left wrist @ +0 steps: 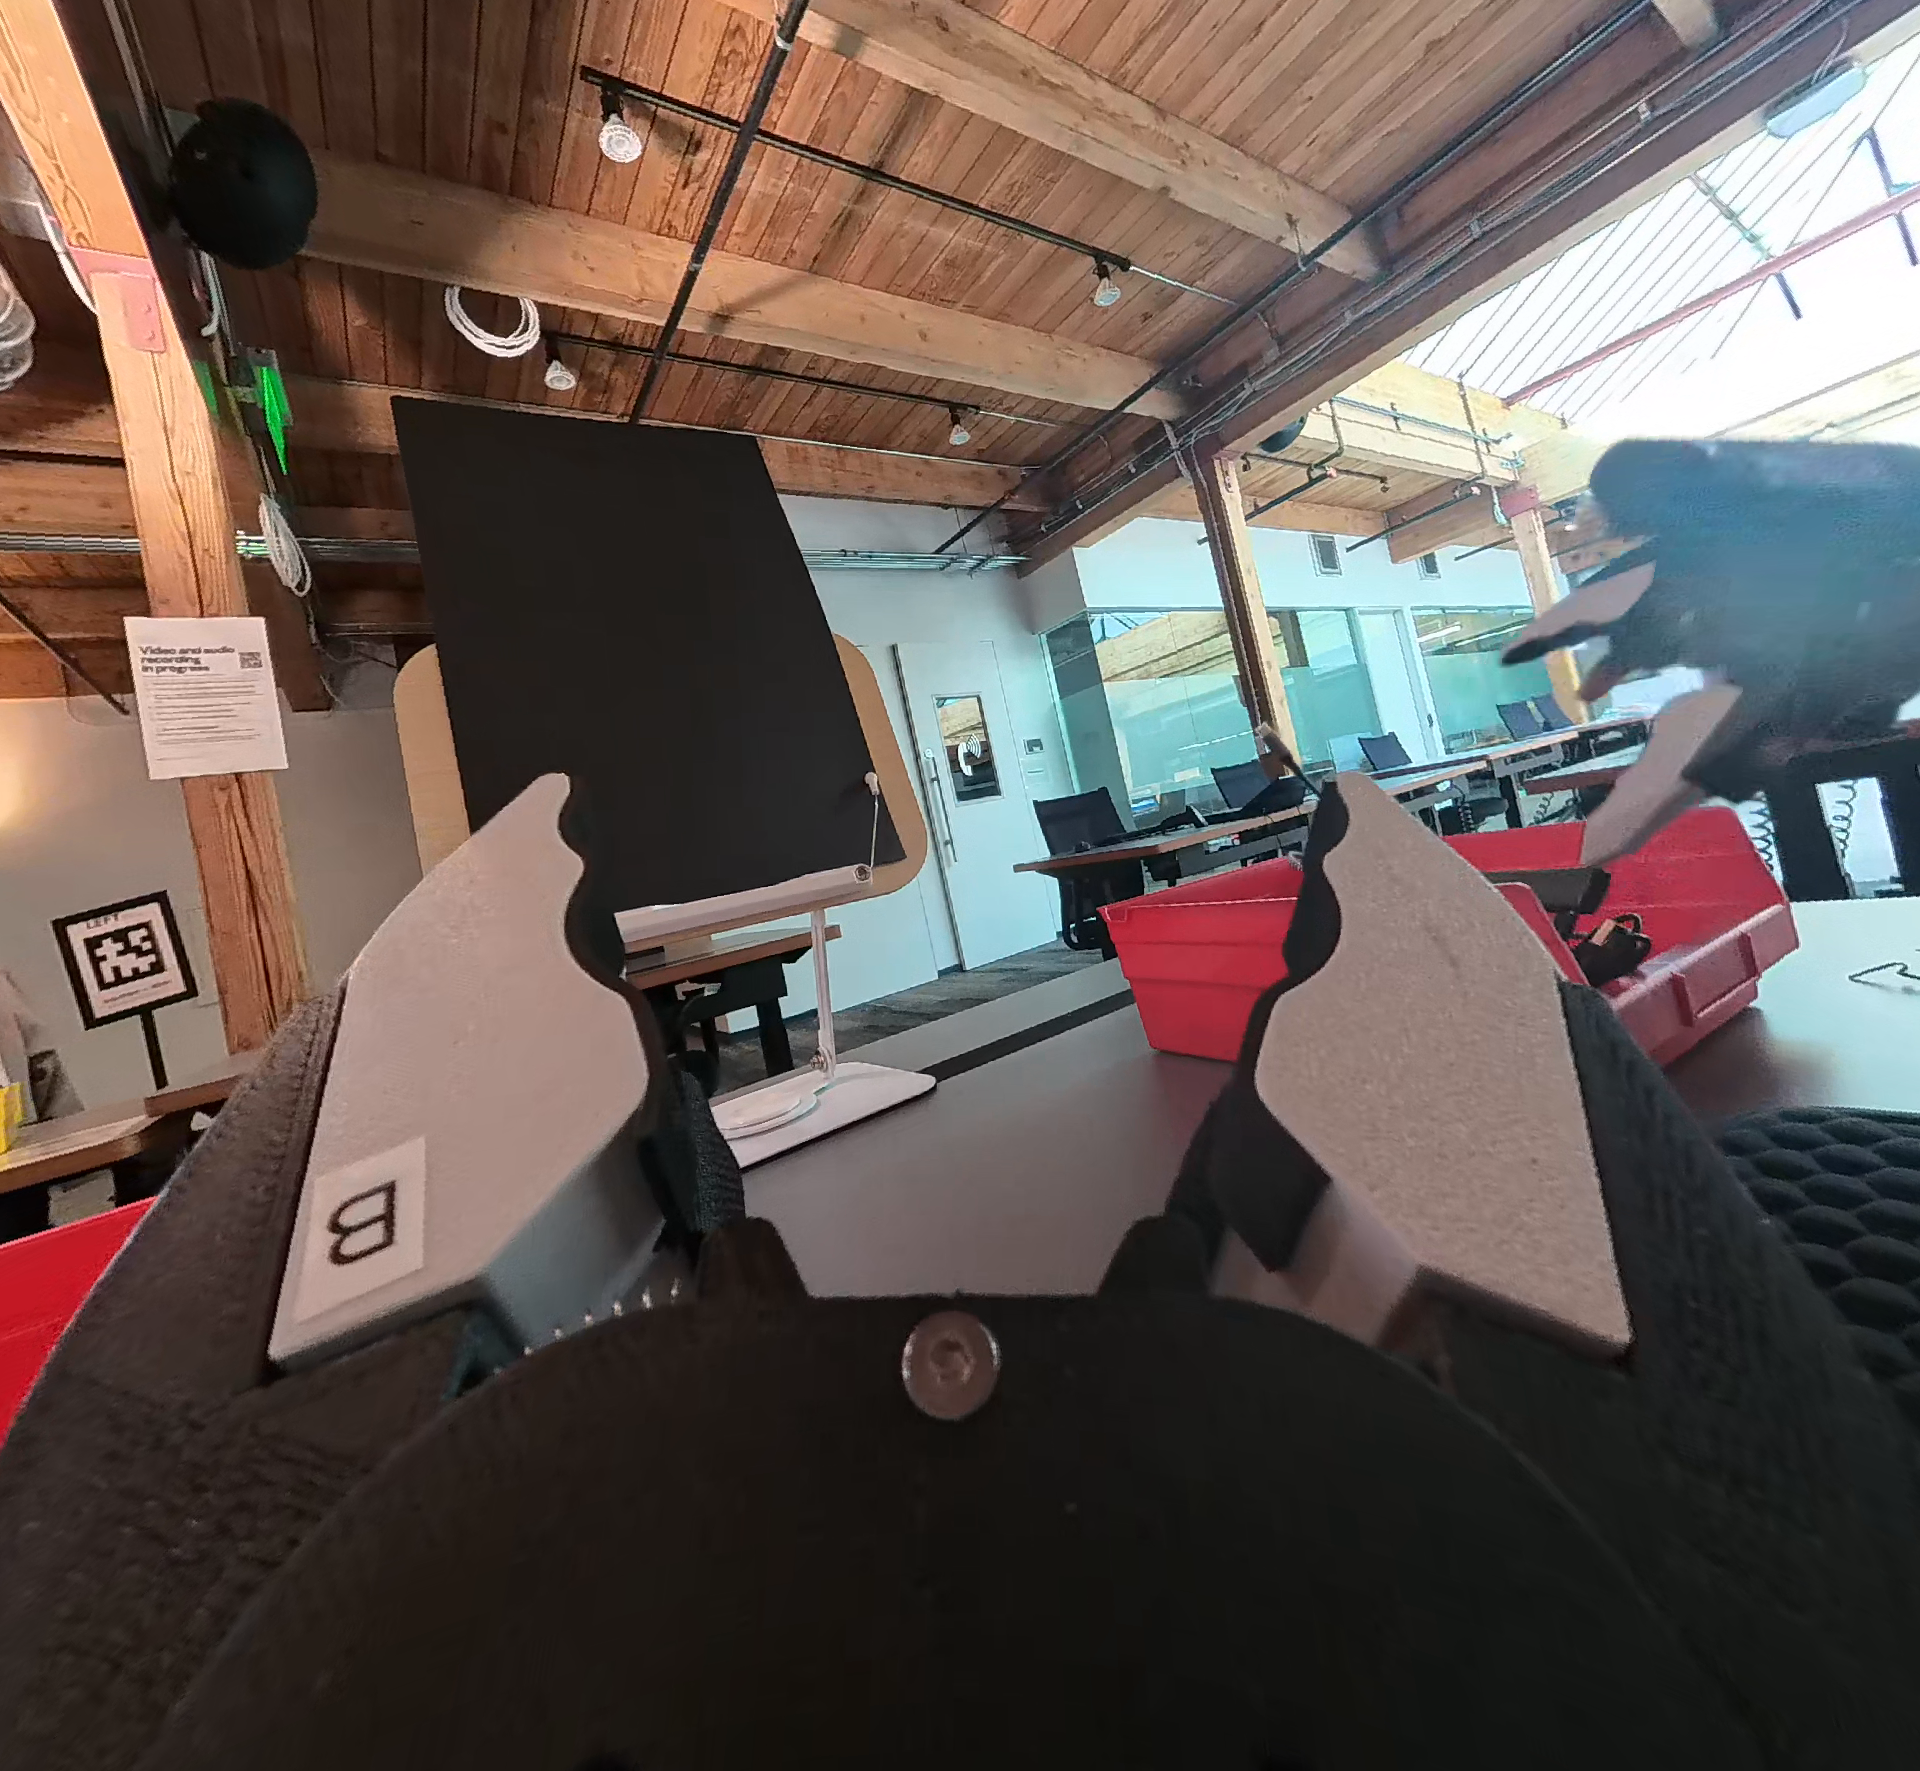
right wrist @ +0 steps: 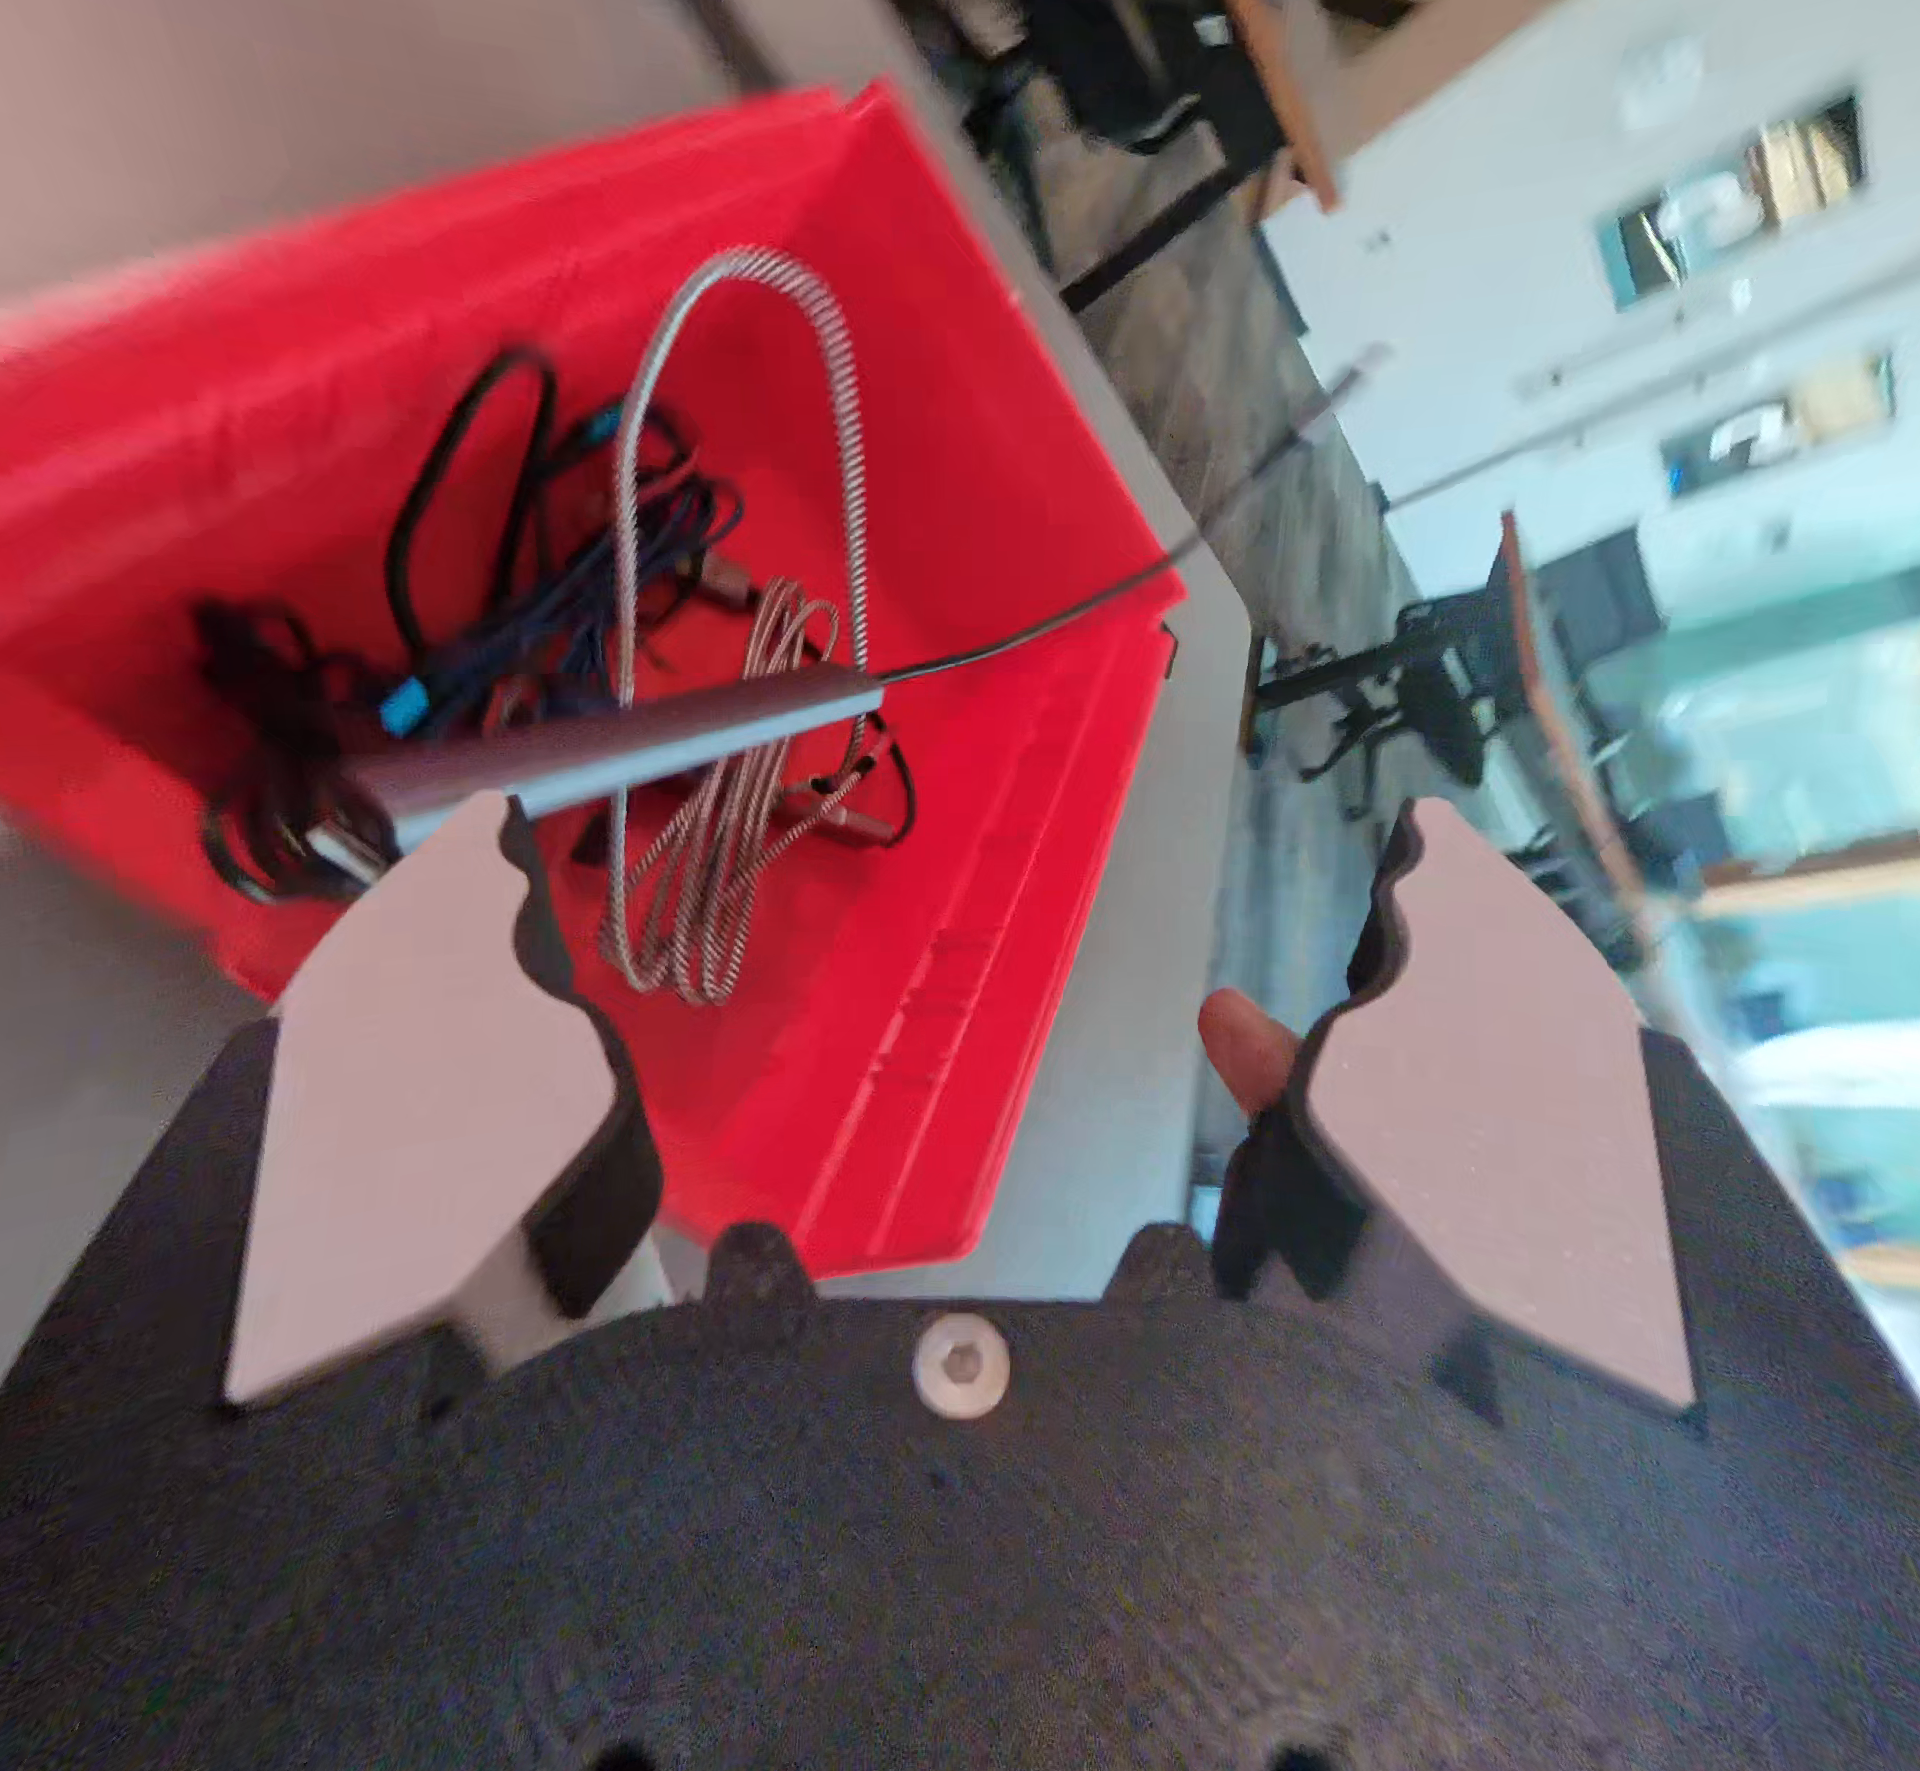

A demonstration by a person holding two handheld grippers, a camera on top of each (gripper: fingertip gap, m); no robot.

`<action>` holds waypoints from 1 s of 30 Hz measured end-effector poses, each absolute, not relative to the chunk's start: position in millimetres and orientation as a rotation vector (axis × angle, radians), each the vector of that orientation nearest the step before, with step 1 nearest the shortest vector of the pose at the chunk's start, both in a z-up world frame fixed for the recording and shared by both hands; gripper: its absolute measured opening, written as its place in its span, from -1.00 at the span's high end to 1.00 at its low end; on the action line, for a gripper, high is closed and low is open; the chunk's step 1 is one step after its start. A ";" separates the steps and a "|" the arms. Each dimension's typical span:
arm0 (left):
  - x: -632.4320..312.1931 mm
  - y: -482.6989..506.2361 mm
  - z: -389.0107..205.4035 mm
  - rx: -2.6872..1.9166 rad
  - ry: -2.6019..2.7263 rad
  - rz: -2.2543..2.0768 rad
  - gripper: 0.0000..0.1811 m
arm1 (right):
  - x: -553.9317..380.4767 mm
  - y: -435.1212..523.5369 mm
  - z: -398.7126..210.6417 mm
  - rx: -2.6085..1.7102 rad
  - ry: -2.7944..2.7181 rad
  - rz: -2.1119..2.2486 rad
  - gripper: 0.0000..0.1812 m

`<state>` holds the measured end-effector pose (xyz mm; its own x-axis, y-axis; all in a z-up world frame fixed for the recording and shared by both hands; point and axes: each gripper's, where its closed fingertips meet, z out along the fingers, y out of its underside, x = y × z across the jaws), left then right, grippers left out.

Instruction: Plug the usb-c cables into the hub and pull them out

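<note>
The left hand-held gripper (left wrist: 951, 817) sat low over the dark tabletop (left wrist: 1018, 1129), fingers spread and empty; a white sticker with a single letter was on its left finger (left wrist: 364, 1202). In the right wrist view, the right hand-held gripper (right wrist: 956, 817) was also spread and empty, hovering above the red bin (right wrist: 966, 433) at centre left. Inside lay the grey hub (right wrist: 613, 750), resting across tangled black cables (right wrist: 499, 641) and a braided silver cable (right wrist: 748, 516). In the left view, a black panel (left wrist: 623, 641) on a white stand stood centre, under a wooden beamed ceiling (left wrist: 935, 59). A printed notice (left wrist: 205, 695) hung on a post at left, and a square marker sign (left wrist: 125, 958) stood below.
</note>
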<state>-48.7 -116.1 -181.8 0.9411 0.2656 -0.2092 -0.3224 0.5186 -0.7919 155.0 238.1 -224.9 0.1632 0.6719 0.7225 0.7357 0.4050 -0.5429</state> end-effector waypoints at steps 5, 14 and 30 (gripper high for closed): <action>-48.6 -112.9 -184.9 -0.985 0.065 0.345 -0.37 | 183.6 225.3 -166.7 -1.497 -0.915 0.480 -0.60; -53.5 -104.3 -194.6 -1.057 0.042 0.326 -0.37 | 206.8 167.7 -133.6 -1.271 -0.549 0.891 -0.60; -66.5 -84.5 -218.0 -1.245 0.003 0.364 -0.28 | 98.8 124.7 -251.1 -1.709 -0.940 0.953 0.11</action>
<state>-66.5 -84.5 -218.0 0.9424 0.2689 -0.1991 -0.2721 0.2698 -0.9237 98.8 124.7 -251.1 0.4050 0.8959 -0.1829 0.1712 -0.2707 -0.9473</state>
